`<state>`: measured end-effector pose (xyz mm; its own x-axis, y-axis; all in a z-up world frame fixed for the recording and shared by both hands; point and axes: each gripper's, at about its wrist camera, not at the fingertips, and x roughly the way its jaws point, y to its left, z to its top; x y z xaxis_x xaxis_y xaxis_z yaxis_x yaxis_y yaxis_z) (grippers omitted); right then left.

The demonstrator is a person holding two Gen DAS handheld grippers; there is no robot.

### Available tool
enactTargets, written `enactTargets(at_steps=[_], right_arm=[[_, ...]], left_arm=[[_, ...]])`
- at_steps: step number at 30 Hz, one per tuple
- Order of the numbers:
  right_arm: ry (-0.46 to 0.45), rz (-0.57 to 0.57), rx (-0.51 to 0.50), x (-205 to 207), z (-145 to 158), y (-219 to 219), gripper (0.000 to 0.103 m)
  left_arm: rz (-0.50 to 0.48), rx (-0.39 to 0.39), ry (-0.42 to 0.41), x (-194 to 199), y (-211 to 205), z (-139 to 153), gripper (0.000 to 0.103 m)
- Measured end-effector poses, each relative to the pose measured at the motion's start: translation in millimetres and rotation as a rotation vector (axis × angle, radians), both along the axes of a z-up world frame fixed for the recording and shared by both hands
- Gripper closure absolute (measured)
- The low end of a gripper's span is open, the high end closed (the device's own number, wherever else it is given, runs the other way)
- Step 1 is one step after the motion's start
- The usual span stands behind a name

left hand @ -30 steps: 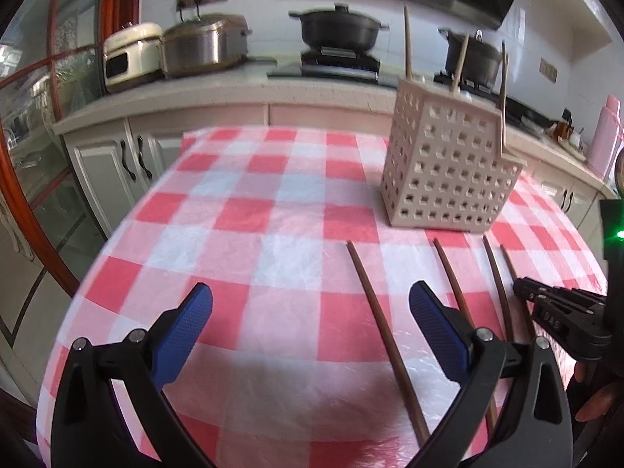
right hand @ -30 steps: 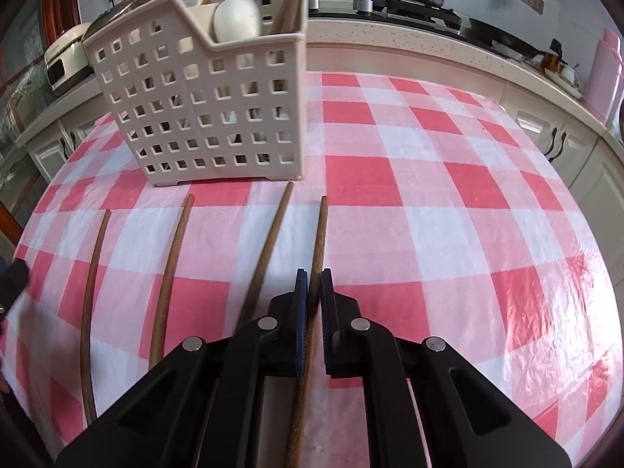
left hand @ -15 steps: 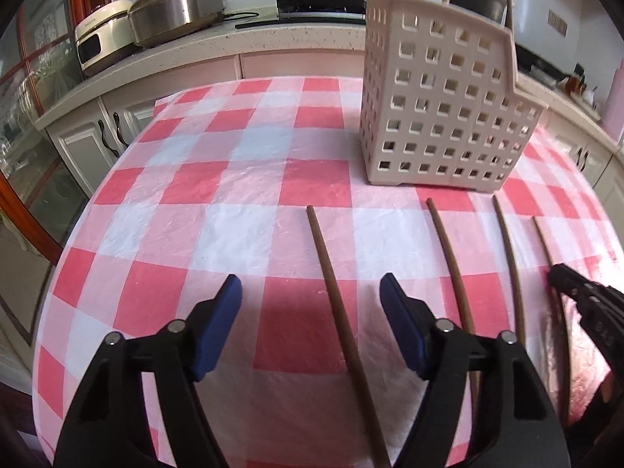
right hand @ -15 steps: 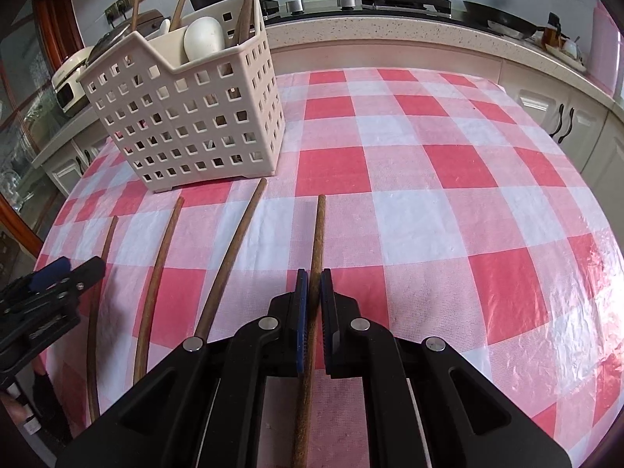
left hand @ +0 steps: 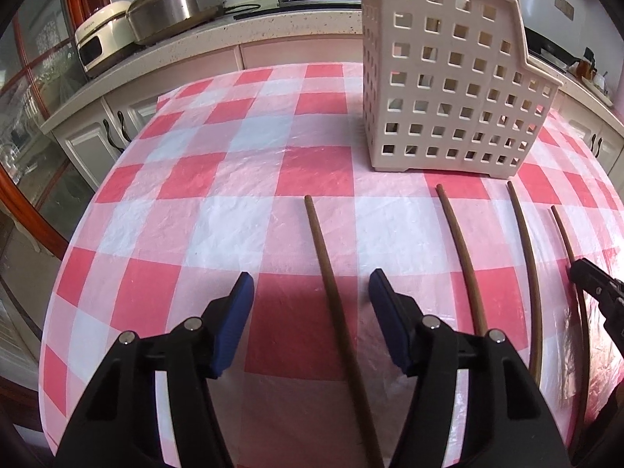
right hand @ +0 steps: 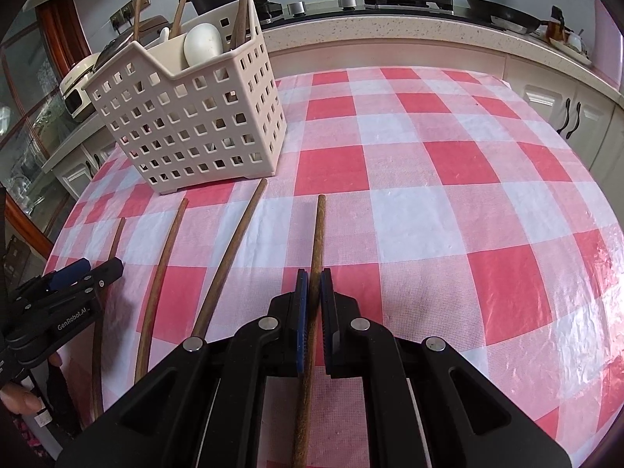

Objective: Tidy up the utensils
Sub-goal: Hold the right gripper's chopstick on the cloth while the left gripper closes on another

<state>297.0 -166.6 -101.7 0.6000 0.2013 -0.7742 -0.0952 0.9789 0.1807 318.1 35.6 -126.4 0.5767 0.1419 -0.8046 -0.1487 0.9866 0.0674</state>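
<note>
Over the last second the left gripper (left hand: 311, 304) has come forward and down toward the table (left hand: 218, 179), so its fingers, set wide apart, now straddle the leftmost chopstick (left hand: 331, 296) without touching it, while the right gripper (right hand: 311, 300) stays clamped on the rightmost chopstick (right hand: 316, 241) near the table's front edge. That suggests both hands are about to carry a stick to the basket (right hand: 195, 124) standing toward the table's back edge, just past the chopstick tips. The near ends of all four sticks are hidden under the grippers, and whether the clamped stick has left the cloth is hard to make out.
</note>
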Motion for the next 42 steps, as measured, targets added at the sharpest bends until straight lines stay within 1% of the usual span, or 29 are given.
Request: enactTargets(at_steps=[7, 16, 28, 34, 38, 40, 42], right_arm=[[-0.002, 0.000, -0.001, -0.3, -0.1, 0.6, 0.096], [-0.006, -0.008, -0.002, 1.1, -0.8, 0.5, 0.097], [-0.012, -0.009, -0.023, 0.5, -0.7, 3.5, 0.097], [-0.013, -0.009, -0.027, 0.1, -0.9, 4.5, 0.097], [-0.014, -0.011, -0.033, 0.0, -1.1, 4.6, 0.097], [-0.014, -0.012, -0.038, 0.1, -1.0, 5.2, 0.097], [-0.014, -0.013, -0.041, 0.1, -1.1, 5.6, 0.097]], left_arm=[[0.010, -0.011, -0.015, -1.6, 1.5, -1.9, 0.042], [-0.009, -0.021, -0.038, -4.2, 3.3, -3.8, 0.042], [-0.026, -0.003, -0.050, -6.1, 0.6, -3.7, 0.042], [-0.038, -0.040, -0.051, -5.2, 4.7, -4.3, 0.047], [-0.060, -0.040, -0.055, -5.0, 1.7, -4.1, 0.055], [-0.067, -0.042, -0.057, -5.2, 0.5, -4.1, 0.058], [-0.073, -0.046, -0.059, -5.8, -0.4, -3.8, 0.063]])
